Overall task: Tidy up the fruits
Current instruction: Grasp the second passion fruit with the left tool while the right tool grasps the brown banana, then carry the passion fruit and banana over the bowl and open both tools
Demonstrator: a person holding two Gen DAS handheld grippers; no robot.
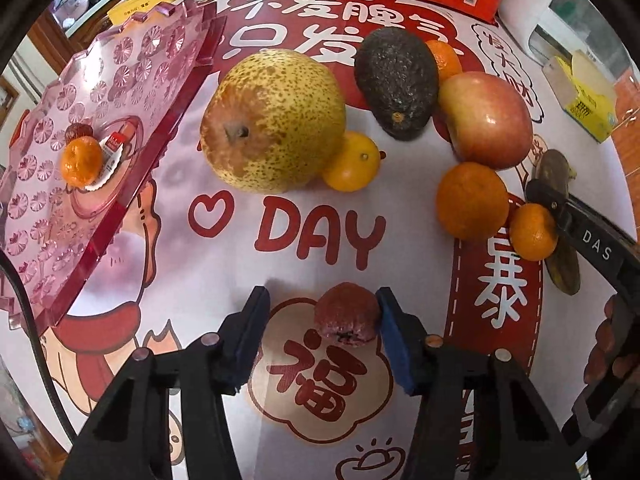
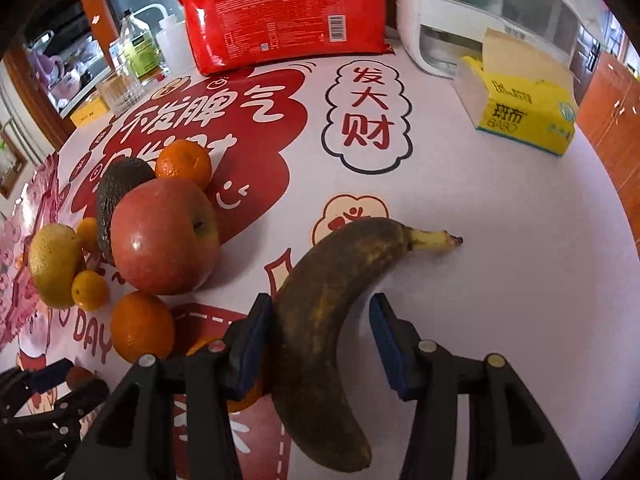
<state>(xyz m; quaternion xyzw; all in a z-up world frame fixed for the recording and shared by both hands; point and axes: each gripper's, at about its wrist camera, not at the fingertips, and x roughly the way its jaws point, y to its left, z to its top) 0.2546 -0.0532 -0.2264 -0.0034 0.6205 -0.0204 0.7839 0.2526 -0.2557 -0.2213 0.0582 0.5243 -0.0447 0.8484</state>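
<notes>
Left gripper [image 1: 322, 320]: jaws apart around a small dark-red, wrinkled fruit [image 1: 346, 315]; the right pad touches it or nearly so, the left pad stands clear of it.
Small red fruit: rough, matte skin with a dark bruised patch low on its near side; it sits on the tablecloth [image 1: 160, 208] at the near edge of the left wrist view.
Right gripper [image 2: 320, 334]: jaws apart astride a banana [image 2: 320, 320]; the left pad lies against its side, the right pad is off it.
Banana: overripe, skin mostly brown-black, only the stem end still yellow; it lies flat, curving from near to far right.
Pear [image 1: 272, 120]: large, yellow with brown speckles and a russet patch round the stem, left of the group.
Avocado [image 1: 394, 82]: dark, pebbly skin, far side, just beside the apple [image 1: 486, 120].
Apple: red with yellowish blush, glossy.
Oranges: a small one [image 1: 352, 162] touching the pear; a larger one [image 1: 472, 200] near the apple; one more [image 1: 534, 232] to its right, against the right gripper's finger.
Pink tray [image 1: 120, 184]: clear, patterned, at far left; holds one small orange [image 1: 81, 161] and a dark-red fruit behind it.
Background: red packet [image 2: 288, 16] and yellow tissue box [image 2: 524, 116] at the far side.
</notes>
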